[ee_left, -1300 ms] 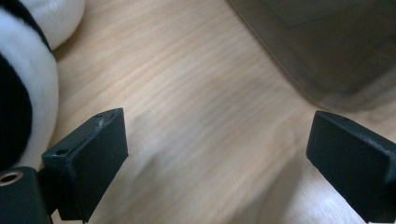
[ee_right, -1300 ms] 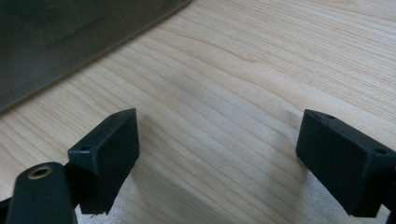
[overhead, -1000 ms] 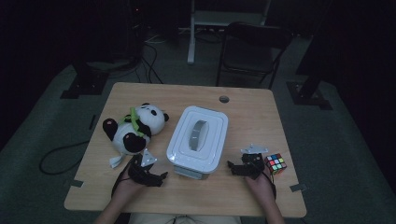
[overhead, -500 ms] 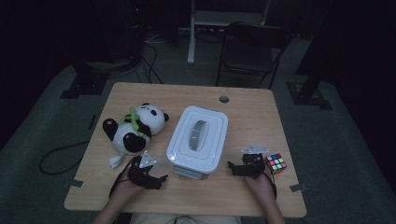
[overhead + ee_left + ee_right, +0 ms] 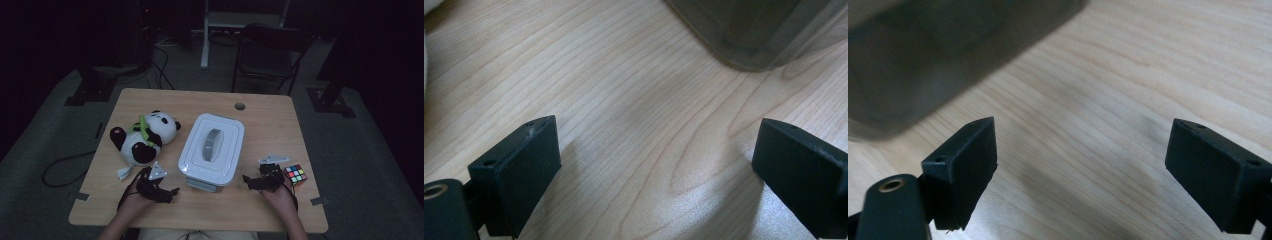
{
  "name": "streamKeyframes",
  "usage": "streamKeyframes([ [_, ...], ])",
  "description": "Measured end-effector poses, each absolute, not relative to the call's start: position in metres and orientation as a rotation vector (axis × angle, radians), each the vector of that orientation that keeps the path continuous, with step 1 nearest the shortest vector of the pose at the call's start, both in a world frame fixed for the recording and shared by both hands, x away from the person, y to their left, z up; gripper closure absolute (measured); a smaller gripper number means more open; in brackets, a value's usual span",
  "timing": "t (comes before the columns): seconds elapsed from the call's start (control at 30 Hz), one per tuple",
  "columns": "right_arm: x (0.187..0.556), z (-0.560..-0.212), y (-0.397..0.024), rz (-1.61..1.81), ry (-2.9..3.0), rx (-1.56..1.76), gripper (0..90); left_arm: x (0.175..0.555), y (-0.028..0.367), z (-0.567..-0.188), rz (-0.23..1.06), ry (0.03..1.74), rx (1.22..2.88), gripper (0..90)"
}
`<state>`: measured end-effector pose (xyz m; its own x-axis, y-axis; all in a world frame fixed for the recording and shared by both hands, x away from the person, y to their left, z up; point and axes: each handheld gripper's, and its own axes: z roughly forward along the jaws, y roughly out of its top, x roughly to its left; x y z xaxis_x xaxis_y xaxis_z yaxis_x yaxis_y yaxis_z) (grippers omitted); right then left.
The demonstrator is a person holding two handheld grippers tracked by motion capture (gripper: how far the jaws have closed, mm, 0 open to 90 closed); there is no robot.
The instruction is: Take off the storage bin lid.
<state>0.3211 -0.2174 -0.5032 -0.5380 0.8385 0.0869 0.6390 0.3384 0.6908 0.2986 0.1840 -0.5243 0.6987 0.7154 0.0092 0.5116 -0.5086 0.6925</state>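
Both of your grippers have barely shifted over the last second: the left gripper (image 5: 167,191) sits at the lower left of the high view, the right gripper (image 5: 252,181) at lower right, each with jaws spread wide over bare table (image 5: 220,210). Between them, just beyond the jaws, stands the lidded white box (image 5: 212,150). Farther up, the panda toy (image 5: 142,137) lies left of centre.

A lidded box (image 5: 212,151) sits between a panda (image 5: 144,139) (left) and a cube (image 5: 295,174).

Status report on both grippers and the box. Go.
Left gripper open, empty. Right gripper open, empty. Lidded box between them, untouched. Nothing blocking.
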Motion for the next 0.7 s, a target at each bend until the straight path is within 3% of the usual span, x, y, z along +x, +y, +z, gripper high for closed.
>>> streamKeyframes([
  [0.7, 0.304, -0.410, -0.225, 1.267, 2.131, 1.217, 12.2, 0.299, 0.184, -0.524, 0.384, 0.928, 2.225, 5.9],
])
